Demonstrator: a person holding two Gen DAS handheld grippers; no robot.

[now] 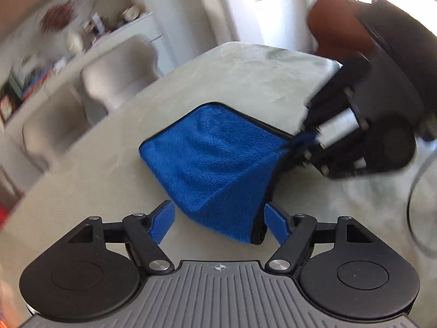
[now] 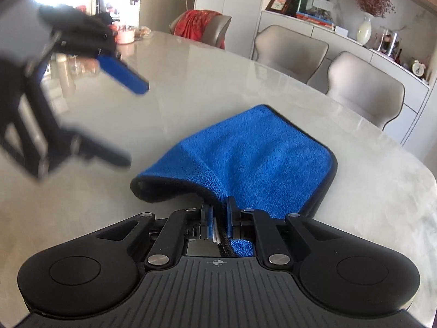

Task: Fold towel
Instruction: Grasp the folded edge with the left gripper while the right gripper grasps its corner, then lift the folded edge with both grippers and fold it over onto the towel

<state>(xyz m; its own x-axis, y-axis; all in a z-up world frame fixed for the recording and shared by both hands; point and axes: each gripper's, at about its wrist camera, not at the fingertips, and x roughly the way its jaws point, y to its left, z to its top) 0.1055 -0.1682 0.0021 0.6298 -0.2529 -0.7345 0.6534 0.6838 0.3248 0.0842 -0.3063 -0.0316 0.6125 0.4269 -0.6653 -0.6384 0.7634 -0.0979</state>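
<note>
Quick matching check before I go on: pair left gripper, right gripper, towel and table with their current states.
Things:
1. left gripper
2. right gripper
3. towel
4. table

States:
A. blue, one corner lifted, the rest lying flat
B. shut on cloth
C. pale marble top, bearing the cloth
D. open, holding nothing

Pairs: 1-D, 2-B, 3-A, 4-C

Towel [image 2: 256, 158], blue: one. Tongs: two, left tongs [image 1: 218, 218], right tongs [image 2: 220, 213]. Table [image 2: 191, 82]: one. Chairs: three, possibly more; first chair [image 2: 289, 52], upper right.
</note>
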